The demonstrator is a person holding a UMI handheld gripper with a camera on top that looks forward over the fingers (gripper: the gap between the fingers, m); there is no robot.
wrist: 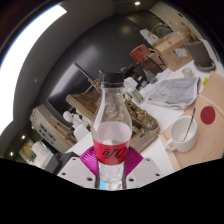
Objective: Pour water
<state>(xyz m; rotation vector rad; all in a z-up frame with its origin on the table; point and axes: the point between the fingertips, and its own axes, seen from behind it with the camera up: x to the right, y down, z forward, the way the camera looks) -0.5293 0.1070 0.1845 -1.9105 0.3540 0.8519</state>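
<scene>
- Between the gripper's (111, 172) fingers stands a clear bottle (111, 125) with a red label and black cap, pinched upright by both pads.
- Right of it, apart, a white mug (183, 133) sits on the table (212, 140).

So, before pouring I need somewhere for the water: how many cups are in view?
1: a white cup beyond the fingers, beside the held bottle. Clutter behind may hide others.
</scene>
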